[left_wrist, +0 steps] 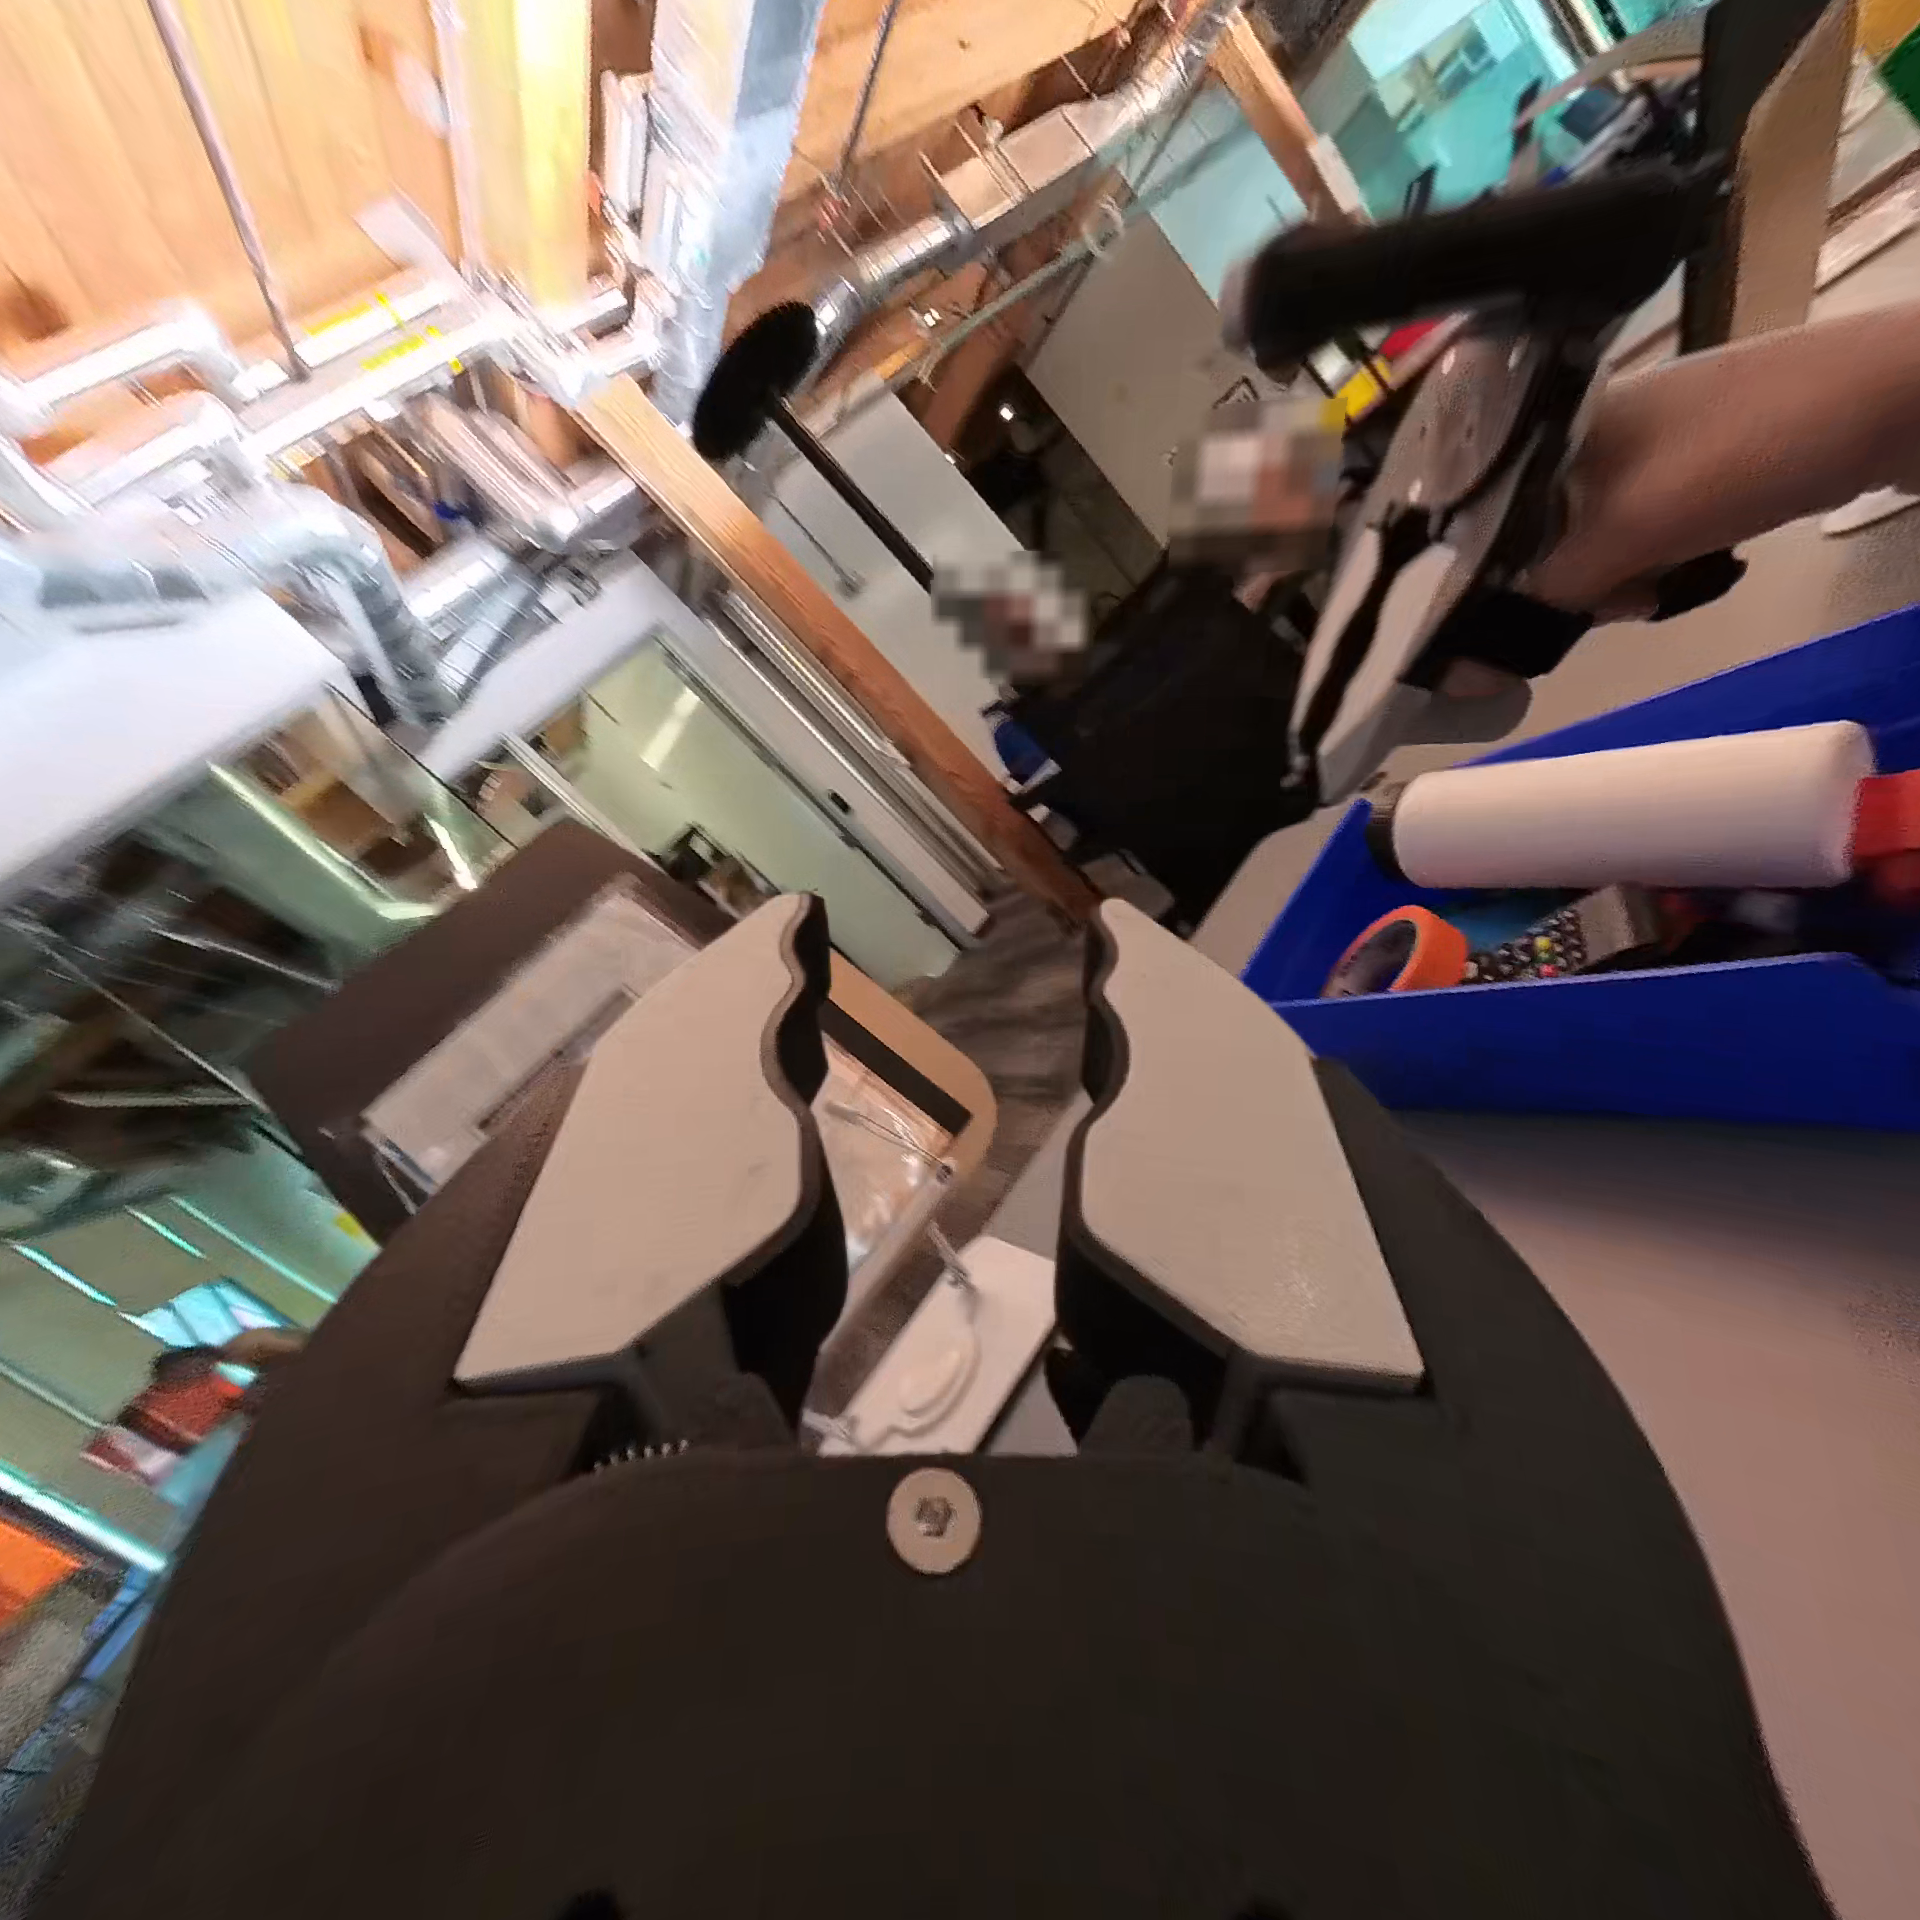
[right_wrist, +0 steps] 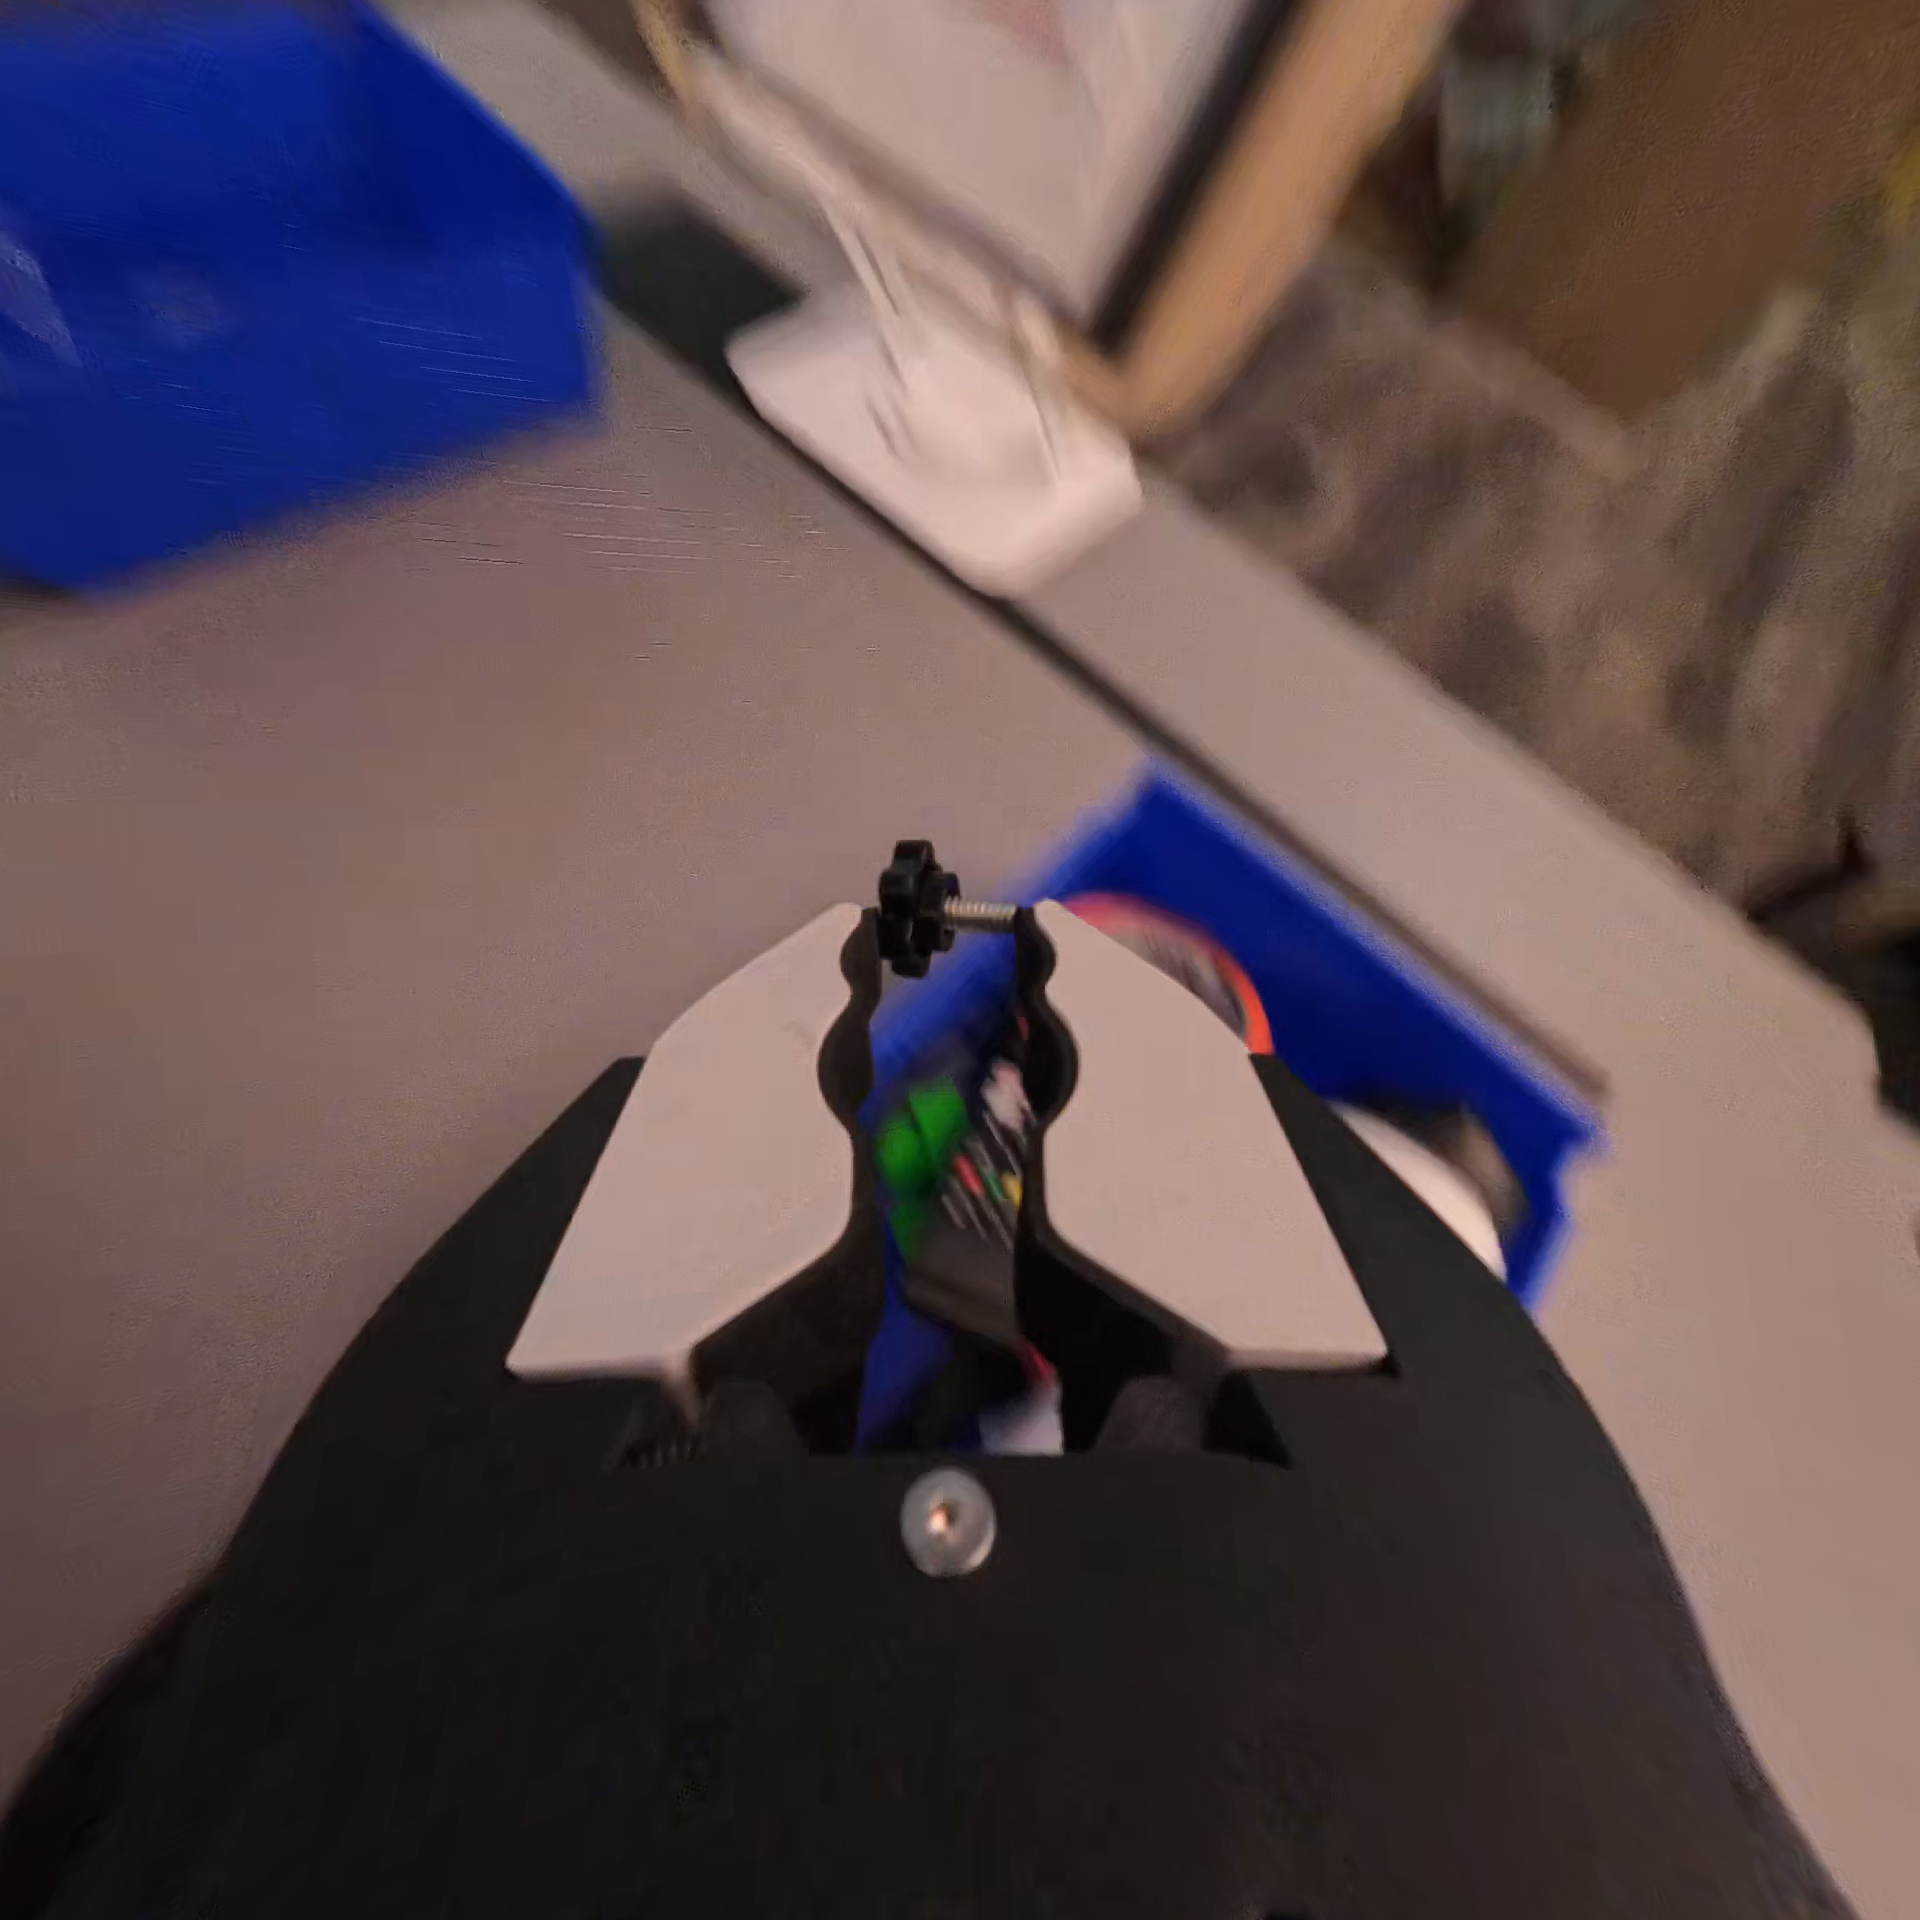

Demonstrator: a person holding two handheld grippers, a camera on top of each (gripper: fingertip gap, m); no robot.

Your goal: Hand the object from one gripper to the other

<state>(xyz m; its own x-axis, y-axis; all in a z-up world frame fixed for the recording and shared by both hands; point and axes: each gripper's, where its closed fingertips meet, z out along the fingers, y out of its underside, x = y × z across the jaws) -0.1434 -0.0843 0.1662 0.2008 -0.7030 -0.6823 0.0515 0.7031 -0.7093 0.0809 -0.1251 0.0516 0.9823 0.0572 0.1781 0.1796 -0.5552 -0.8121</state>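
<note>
Right claw (right_wrist: 951, 914): clamped endwise on knob screw (right_wrist: 920, 912) at tips, knob exposed for taking.
Left claw (left_wrist: 951, 961): apart, empty, ready to receive.

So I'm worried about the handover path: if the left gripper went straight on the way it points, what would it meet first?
Probably nothing close. The left gripper, its jaws open and empty, aims past the grey table's edge toward a framed panel beyond. That panel looks first in line, though depth is unclear.

Blue bin (right_wrist: 260, 312) & bkgd motion-blurred in right wrist view.
</note>
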